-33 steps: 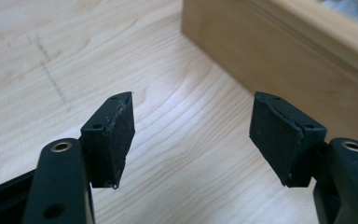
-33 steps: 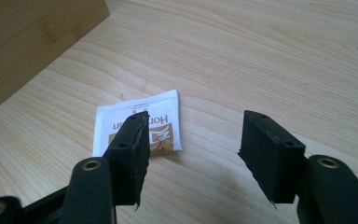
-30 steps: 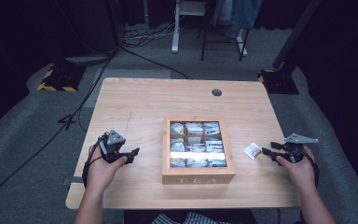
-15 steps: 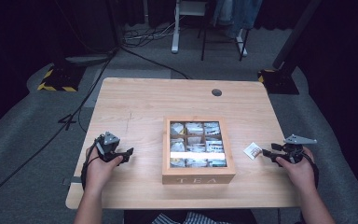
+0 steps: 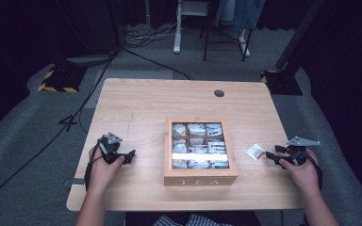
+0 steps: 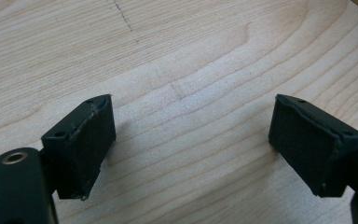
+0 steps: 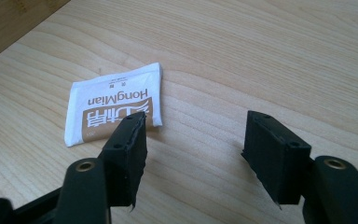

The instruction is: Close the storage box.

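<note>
Tea box point(image 5: 201, 147), wooden, glass-lidded, sits at bench point(image 5: 146, 103) centre near the front edge. Left tongs point(image 5: 131, 155) rest left of it, released, jaws wide over bare wood. Right tongs point(image 5: 269, 154) at right, also released; white-brown sachet point(image 7: 113, 105) lies flat just beyond their tips, untouched.

Table point(image 5: 141, 108): pale wood, matt, visible grain. Box point(image 5: 201, 178) at centre: darker wood, smooth, with a glossy see-through lid. Sachet point(image 7: 113, 110) at the box's 3 o'clock: white and tan paper, slightly glossy. Gripper pads point(image 6: 81, 140): black, matt, rough-edged; brass-coloured metal inserts. Floor point(image 5: 23, 155): grey carpet.
</note>
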Tool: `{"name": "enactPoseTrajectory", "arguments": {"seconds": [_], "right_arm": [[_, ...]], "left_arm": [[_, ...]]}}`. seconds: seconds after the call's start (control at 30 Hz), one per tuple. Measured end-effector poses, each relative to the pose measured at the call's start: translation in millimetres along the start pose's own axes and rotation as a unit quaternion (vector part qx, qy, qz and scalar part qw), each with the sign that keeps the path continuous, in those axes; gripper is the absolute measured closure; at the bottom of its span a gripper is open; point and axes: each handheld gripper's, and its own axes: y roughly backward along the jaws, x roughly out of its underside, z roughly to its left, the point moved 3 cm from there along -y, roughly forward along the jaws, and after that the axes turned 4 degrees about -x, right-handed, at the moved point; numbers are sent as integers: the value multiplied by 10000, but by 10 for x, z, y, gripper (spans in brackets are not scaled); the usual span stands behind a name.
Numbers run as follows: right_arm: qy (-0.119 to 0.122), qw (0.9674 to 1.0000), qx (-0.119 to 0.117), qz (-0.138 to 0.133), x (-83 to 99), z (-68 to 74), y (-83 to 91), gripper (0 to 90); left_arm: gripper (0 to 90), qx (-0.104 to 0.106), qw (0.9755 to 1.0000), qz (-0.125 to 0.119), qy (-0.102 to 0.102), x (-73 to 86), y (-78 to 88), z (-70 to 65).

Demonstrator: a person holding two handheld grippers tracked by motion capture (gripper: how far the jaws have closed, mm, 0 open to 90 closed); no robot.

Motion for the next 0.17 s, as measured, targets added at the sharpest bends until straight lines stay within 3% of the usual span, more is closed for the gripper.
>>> {"name": "enactPoseTrajectory", "arguments": {"seconds": [0.17], "right_arm": [[-22,10000,9,-37,-9,4,5,400]], "left_arm": [[150,-3,10000,-6,6,1,0,-2]]}}
